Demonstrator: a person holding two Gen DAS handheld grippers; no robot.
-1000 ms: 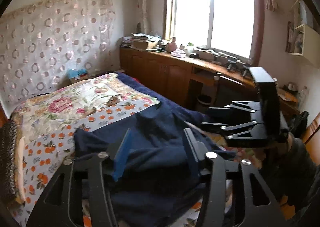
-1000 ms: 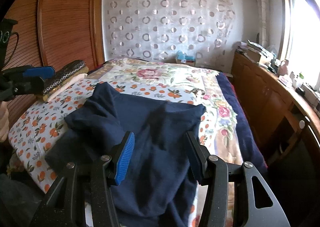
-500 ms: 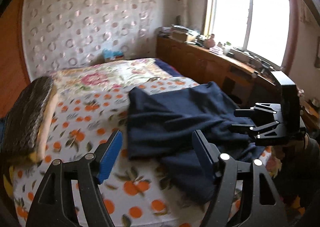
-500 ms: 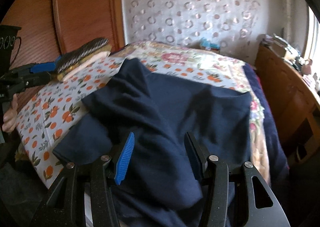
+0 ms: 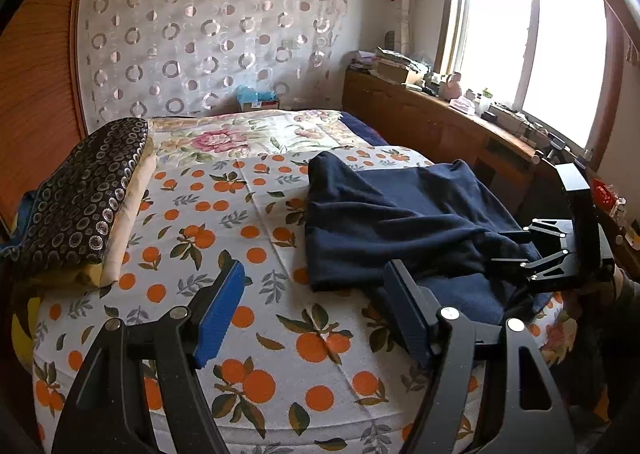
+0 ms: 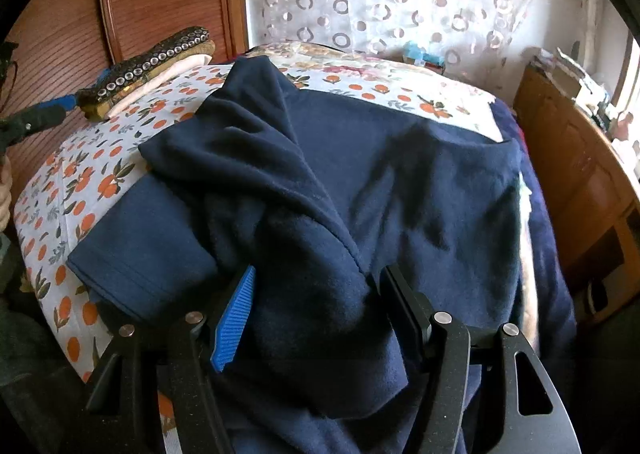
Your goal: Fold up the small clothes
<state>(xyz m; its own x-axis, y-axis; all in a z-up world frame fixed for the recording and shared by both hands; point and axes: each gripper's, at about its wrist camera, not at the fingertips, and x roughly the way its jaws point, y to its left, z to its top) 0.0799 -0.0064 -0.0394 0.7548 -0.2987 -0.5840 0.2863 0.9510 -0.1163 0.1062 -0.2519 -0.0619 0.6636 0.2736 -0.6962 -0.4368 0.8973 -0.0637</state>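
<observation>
**Count of things on and around the bed**

There was one navy garment on one bed. One stack of folded fabrics sat at the bed's edge, with at least three layers visible. Two grippers were in view: the left gripper and the right gripper. One window and one circle-patterned curtain stood behind.
</observation>
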